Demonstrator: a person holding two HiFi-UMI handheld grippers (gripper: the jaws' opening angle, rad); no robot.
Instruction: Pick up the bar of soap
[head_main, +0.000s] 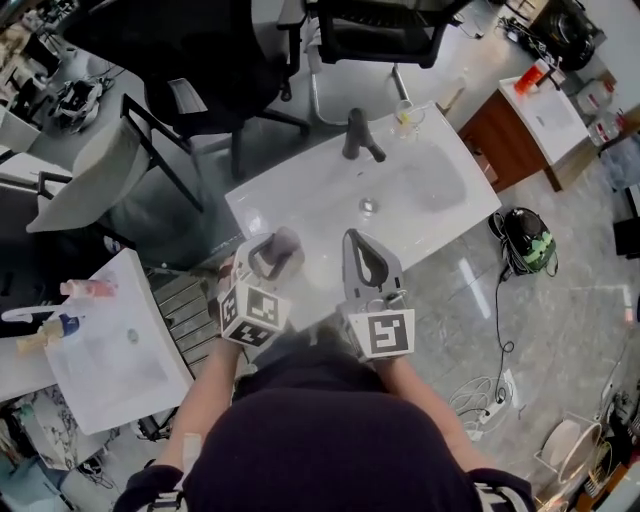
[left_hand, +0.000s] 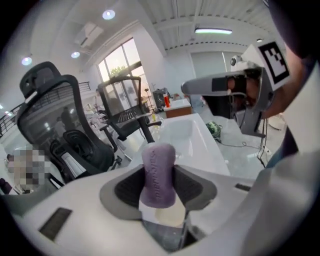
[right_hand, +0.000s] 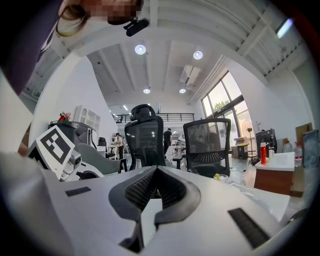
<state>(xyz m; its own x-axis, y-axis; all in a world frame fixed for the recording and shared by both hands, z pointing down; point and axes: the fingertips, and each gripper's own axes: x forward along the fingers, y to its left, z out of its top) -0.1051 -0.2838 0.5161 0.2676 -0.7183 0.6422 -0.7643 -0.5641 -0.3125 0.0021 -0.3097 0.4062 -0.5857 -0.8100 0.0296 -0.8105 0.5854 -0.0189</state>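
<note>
An open-plan lab or workshop: office chairs (head_main: 380, 35) far off, freestanding washbasins (head_main: 435, 195), cables (head_main: 480, 398) across the floor (head_main: 560, 260).

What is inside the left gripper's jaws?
A purple bar of soap, squeezed between the left gripper's dark pads. One end pokes out past them. The pads cover its squeezed sides, and its near end cannot be made out.

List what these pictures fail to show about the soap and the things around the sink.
- Lettering pressed into the soap: left gripper view, too blurred to read.
- Most of the soap in the head view: covered by the left gripper that grips it.
- What the cup by the tap holds: head view, too small to tell.
</note>
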